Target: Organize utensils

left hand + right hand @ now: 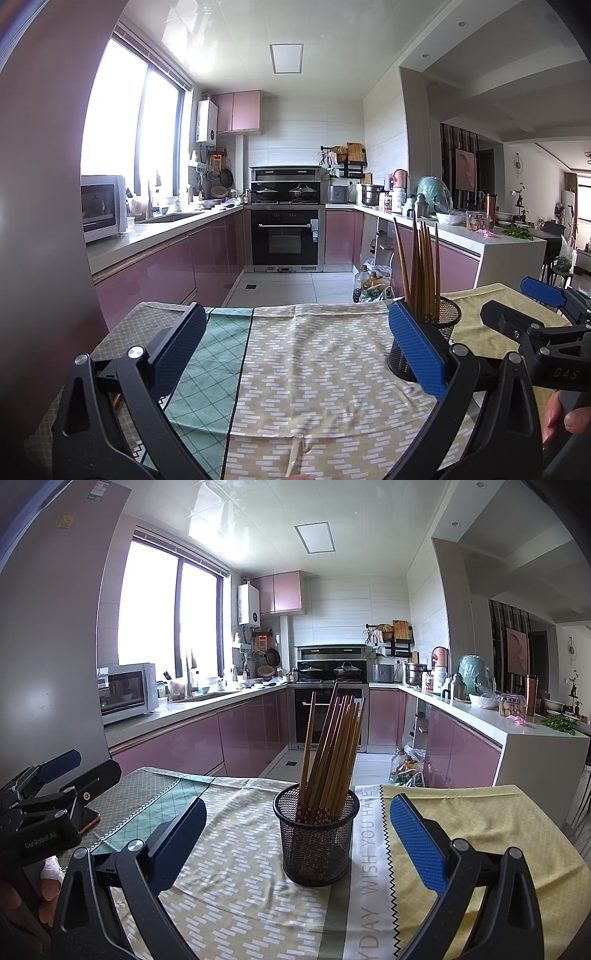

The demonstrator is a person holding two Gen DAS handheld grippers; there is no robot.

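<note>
Ahead of my grippers I see a U-shaped kitchen with glossy pink cabinets (pixel 184 746) under pale countertops (pixel 476 710). A built-in oven (pixel 285 238) sits at the far end below a stove. To the left, a large window (pixel 166 609) floods daylight over a microwave (pixel 125 692). The floor (pixel 280 288) is pale tile, and a panel light (pixel 314 538) sits in the white ceiling. Off right, a living area opens.

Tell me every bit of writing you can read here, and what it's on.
"GenRobot.AI": side of the left gripper.
"DAS": side of the right gripper; the rest is cut off.
"DAY WISH YOU HAVE": white strip on the cloth; the start is cut off.
Sticker on the oven: too small to read.
</note>
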